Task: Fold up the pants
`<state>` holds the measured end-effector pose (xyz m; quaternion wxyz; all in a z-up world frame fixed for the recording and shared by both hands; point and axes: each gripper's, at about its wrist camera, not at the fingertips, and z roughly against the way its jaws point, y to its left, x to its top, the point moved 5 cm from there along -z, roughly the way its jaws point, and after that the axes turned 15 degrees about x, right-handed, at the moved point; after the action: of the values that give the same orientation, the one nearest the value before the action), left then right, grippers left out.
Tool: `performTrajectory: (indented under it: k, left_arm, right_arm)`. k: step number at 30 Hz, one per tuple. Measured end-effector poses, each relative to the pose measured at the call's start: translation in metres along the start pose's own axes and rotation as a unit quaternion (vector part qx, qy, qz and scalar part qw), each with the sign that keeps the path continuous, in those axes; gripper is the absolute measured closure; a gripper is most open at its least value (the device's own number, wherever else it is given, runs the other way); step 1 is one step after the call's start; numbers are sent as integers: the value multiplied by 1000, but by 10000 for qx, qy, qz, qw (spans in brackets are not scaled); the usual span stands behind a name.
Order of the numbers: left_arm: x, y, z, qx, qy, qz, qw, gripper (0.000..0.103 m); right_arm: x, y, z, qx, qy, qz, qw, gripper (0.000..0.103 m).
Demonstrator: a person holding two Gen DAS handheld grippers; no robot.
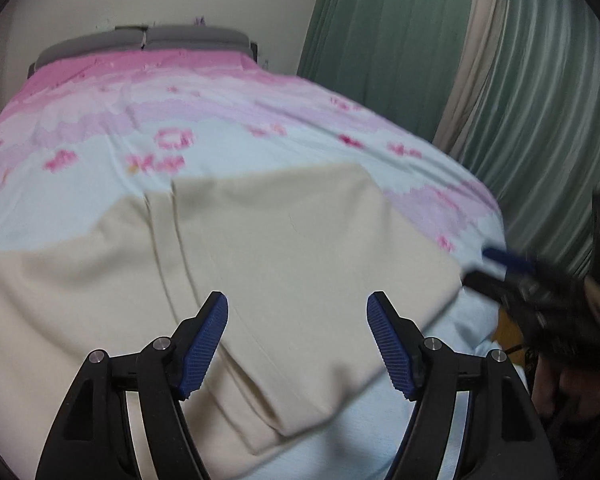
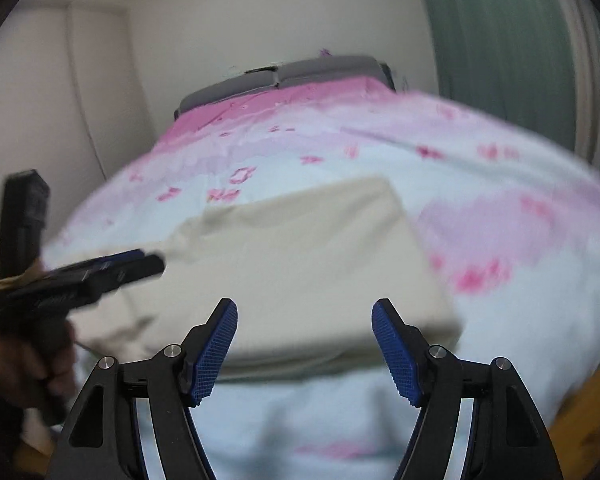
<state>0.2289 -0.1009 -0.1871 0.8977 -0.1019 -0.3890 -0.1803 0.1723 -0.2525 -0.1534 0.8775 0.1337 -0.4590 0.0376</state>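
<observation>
Beige pants (image 1: 284, 248) lie folded flat on the bed, with layered edges running toward the near side; in the right wrist view the pants (image 2: 300, 256) form a tidy rectangle. My left gripper (image 1: 297, 308) hovers over the near part of the pants, jaws wide apart, nothing between the blue pads (image 1: 204, 344). My right gripper (image 2: 305, 314) hangs above the near edge of the folded pants, likewise open and empty. The right gripper (image 1: 500, 268) shows blurred at the right of the left wrist view, and the left gripper (image 2: 140, 264) appears blurred at the left of the right wrist view.
The bed is covered by a pale blue and pink flowered sheet (image 1: 228, 120), with a grey headboard (image 1: 148, 38) at the far end. Green and beige curtains (image 1: 480, 80) hang on the right. A white wardrobe (image 2: 60, 100) stands left. A wooden bed frame edge (image 2: 584, 432) shows at the near right.
</observation>
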Motion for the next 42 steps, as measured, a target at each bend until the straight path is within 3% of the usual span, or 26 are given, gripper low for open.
performTrajectory:
  k: [4,10,16,18,21,22,24,28,29,30,35,39,41,42]
  left_arm:
    - [-26,-6,-22,262,342,-34,9991,32]
    - [-46,-7,-32,548,344,-153,9978,32]
    - [-30,8,7,606,37,249,9978,32]
    - [-25,21,34,882,-193,351,9953,31]
    - [-30,62,71,1581,-383,827,9832,24]
    - [-36,81,85,1935,-448,1022,9747,24]
    - [-51,123,116,2746,-636,1435,9487,23]
    - [-83,194,147,3218,-594,2619,9079,22]
    - [-93,216,152,3205,-548,3062,8947,22]
    - [-100,230,153,3173,-554,3318,8867,22]
    - [-123,287,137,2724,-439,4318,8588,22]
    - [-133,315,109,2217,-257,4862,8449,22]
    - [-143,329,96,1821,-255,5295,8281,23]
    - [-144,331,95,1732,-311,5381,8243,23]
  right_arm:
    - [1,-19,-20,-373,359,315,9982,32]
    - [-48,-35,-42,-605,1323,474,9882,32]
    - [-31,-28,-17,-503,917,367,9938,32]
    - [-21,-16,-7,-366,741,357,9959,32]
    - [1,12,-2,17,617,500,9968,32]
    - [7,25,-4,197,624,564,9963,32]
    - [17,51,-8,574,624,612,9945,30]
    - [33,113,-31,1501,650,642,9844,27]
    - [36,132,-39,1703,695,682,9806,27]
    - [38,149,-47,1860,711,724,9773,27]
    - [34,222,-84,2313,864,839,9654,27]
    - [25,260,-118,2532,1145,665,9583,27]
    - [21,268,-128,2580,1257,573,9562,27]
    - [18,272,-132,2602,1312,521,9552,27]
